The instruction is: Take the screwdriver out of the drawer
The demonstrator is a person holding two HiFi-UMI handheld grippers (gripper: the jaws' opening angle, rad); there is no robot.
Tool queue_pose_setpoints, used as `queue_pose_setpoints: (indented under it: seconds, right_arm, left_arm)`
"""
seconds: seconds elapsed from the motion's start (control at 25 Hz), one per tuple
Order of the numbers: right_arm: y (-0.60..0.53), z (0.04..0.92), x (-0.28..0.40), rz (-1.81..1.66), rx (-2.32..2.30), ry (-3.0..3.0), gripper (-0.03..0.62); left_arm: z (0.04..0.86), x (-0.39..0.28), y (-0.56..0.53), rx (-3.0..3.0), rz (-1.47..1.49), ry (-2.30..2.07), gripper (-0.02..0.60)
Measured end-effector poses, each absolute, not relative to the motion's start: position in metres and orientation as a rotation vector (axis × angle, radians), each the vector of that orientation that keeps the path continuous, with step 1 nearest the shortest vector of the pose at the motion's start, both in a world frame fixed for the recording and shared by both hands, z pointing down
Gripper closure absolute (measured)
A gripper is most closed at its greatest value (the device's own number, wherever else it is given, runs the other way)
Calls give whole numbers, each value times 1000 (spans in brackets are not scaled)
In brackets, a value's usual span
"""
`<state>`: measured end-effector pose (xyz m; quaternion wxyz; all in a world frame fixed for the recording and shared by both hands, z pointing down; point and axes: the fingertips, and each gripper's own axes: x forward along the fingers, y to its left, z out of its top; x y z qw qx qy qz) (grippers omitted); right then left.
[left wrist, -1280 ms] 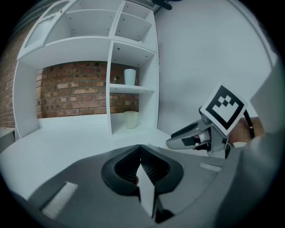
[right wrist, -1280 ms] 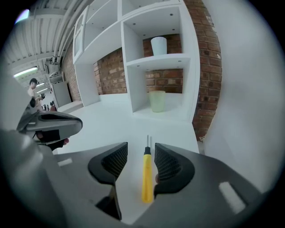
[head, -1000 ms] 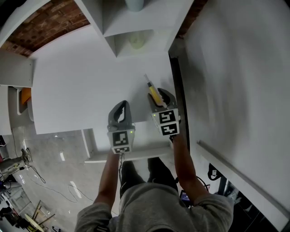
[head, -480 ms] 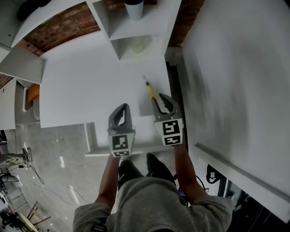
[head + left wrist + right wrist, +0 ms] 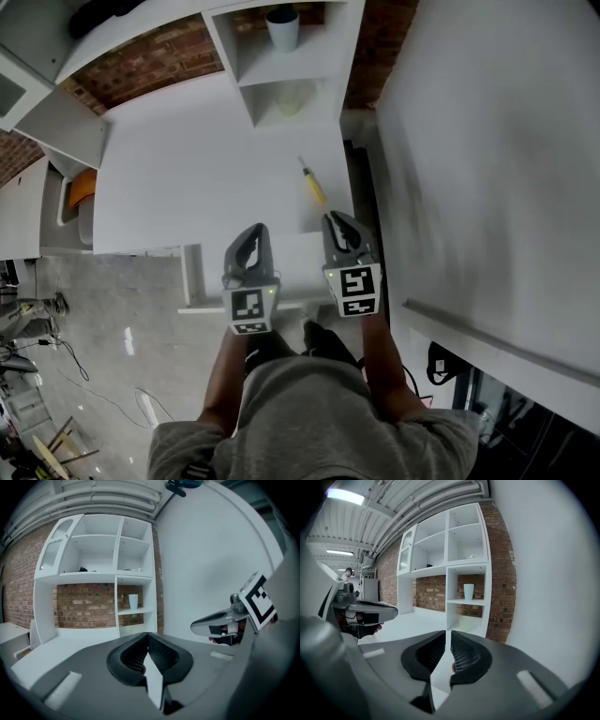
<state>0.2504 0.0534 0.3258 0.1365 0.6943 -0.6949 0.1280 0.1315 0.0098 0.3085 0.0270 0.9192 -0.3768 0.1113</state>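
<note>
Head view: your left gripper (image 5: 253, 232) and right gripper (image 5: 335, 221) sit side by side at the 6 o'clock edge of the white tabletop (image 5: 187, 178). Both point toward 12 o'clock. The screwdriver (image 5: 312, 184), with a yellow handle, lies flat on the tabletop at about 11 o'clock from the right gripper. It is near that gripper but apart from it, shaft tip aimed at roughly 11 o'clock. Neither gripper touches it. A white shelf unit (image 5: 246, 56) stands at 12 o'clock past the tabletop, with a pale cup (image 5: 282, 28) in its upper compartment. A brick wall (image 5: 150, 52) shows behind it.

Left gripper view: the jaws are together, tips meeting, nothing held. Your right gripper shows at 3 o'clock with its marker cube. The shelf unit fills 11 o'clock, with the cup on a shelf.

Right gripper view: the jaws are nearly together with a thin slit left between them. They have just been closing, with nothing between them. Your left gripper shows at 9 o'clock and the cup at 12 o'clock.
</note>
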Motion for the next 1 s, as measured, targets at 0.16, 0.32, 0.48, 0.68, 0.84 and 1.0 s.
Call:
queue_pose_setpoints:
  seconds: [0.16,0.32,0.48,0.68,0.84,1.0]
  right_arm:
    - [77,319,249,361,2045,-2006,571]
    - [92,313,241,335,2056,-2012,589]
    - [104,310,232,323,2057,-2023,591]
    - [118,313,222,342,2050,-2026,591]
    - [120,317,218,366,2038,-2035,591]
    - [118,316,216,350,2026,-2034,591]
  left_arm:
    - [300,121,28,2844,336,-1174,569]
    - [296,108,42,2847,336,-1186,569]
    - [295,98,54,2847,328,-1194,569]
    - [295,87,64,2830,350,-1205,569]
    - [295,81,63,2824,353,-1217,569]
    - [293,74,57,2825,348,-1239,569]
